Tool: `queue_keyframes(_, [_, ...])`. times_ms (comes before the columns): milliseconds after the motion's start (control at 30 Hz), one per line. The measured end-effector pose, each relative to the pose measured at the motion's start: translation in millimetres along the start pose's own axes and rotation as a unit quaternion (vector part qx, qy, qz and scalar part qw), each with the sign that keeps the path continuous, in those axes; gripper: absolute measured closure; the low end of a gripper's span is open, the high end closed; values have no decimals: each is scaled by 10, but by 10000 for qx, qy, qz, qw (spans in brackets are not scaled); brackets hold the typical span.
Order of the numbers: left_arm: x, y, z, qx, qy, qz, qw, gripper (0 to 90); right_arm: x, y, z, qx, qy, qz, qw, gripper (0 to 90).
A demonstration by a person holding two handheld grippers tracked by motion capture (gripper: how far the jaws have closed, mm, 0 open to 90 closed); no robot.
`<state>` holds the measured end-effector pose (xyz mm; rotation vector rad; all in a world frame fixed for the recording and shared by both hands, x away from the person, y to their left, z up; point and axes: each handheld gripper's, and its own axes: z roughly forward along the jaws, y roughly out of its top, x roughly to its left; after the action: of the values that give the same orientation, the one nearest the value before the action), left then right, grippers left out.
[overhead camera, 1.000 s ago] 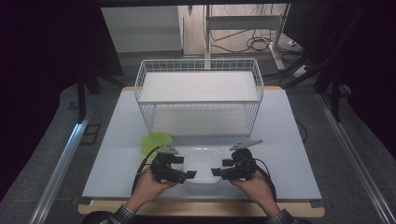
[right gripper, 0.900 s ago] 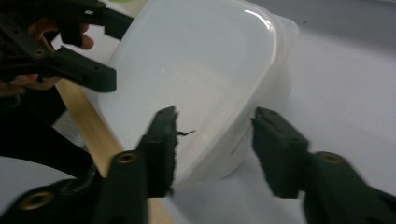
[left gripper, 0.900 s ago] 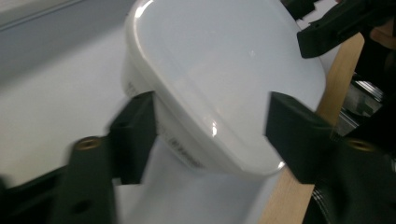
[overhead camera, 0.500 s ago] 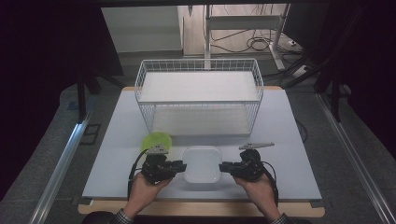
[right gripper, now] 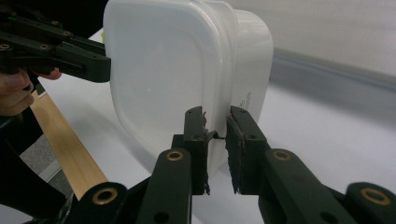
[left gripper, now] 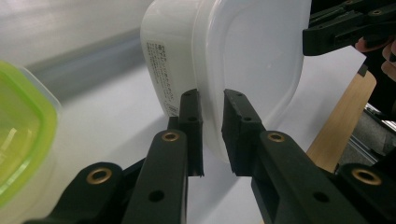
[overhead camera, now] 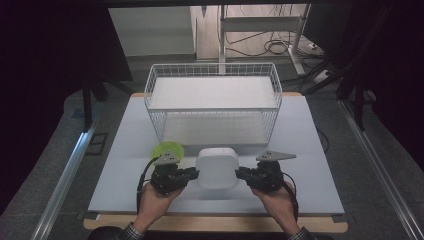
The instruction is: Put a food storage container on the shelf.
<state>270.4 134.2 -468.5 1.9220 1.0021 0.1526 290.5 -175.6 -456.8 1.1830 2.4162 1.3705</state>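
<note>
Between both hands, the left gripper (overhead camera: pixel 192 173) and right gripper (overhead camera: pixel 241 173) clamp a white lidded container (overhead camera: pixel 216 167), its side label's print too small to read.

A pale grey-blue table top (overhead camera: pixel 310 150) is lying on a wooden board whose edge (overhead camera: pixel 215 223) is showing along the near side. A white wire basket (overhead camera: pixel 214 100) is standing at the far middle of it. Grey floor (overhead camera: pixel 55 150) is surrounding the table, with metal rails (overhead camera: pixel 65 175) running along both sides. Beyond, a white metal stand (overhead camera: pixel 260 25) and loose cables (overhead camera: pixel 272 47) are sitting on the floor. Both upper corners are lying in deep shadow; what appear to be dark furniture legs (overhead camera: pixel 90 102) are standing at the left.
</note>
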Motion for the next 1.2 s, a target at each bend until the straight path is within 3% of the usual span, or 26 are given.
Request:
queue_keyframes(400, [23,283,-165,-252,28,159,9996,794,-4,261,-78,-258,64,-115,9996,787])
queue_keyframes(1200, [111,973,-494,-801,87,333,9962,795,40,1012,-294,-780,-4,-408,9961,787])
